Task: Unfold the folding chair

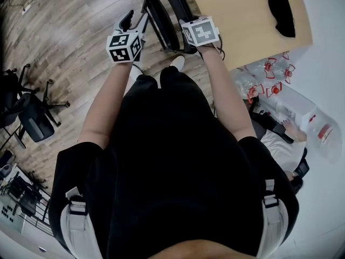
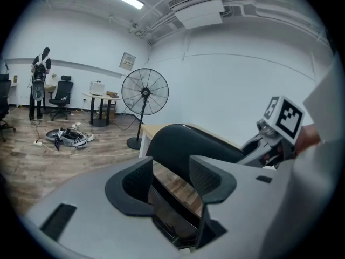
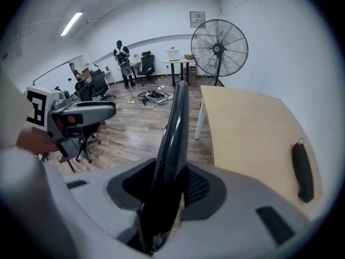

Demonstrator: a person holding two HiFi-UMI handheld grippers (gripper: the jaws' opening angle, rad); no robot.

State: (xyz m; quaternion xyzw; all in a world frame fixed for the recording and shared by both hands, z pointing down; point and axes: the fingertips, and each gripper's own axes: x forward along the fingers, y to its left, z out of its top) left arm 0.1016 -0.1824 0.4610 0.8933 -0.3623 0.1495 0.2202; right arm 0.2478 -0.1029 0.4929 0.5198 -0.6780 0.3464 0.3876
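The black folding chair (image 1: pixel 164 15) stands on the wooden floor in front of me, beside a tan table. My right gripper (image 3: pixel 171 185) is shut on the thin edge of the chair's curved backrest (image 3: pixel 175 123), which runs up between its fingers. My left gripper (image 2: pixel 171 179) reaches in from the chair's other side. A dark glossy panel of the chair (image 2: pixel 170 212) fills the gap low between its fingers, and the backrest (image 2: pixel 188 142) arches just beyond them. In the head view both marker cubes sit at the chair, the left one (image 1: pixel 125 47) and the right one (image 1: pixel 199 32).
The tan table (image 1: pixel 253 20) lies right of the chair with a black item (image 1: pixel 281 12) on it. A standing fan (image 3: pixel 219 47) is beyond the table. Office chairs (image 1: pixel 32 117) stand at the left, plastic bottles (image 1: pixel 269 80) at the right. A person (image 3: pixel 123 55) stands far back.
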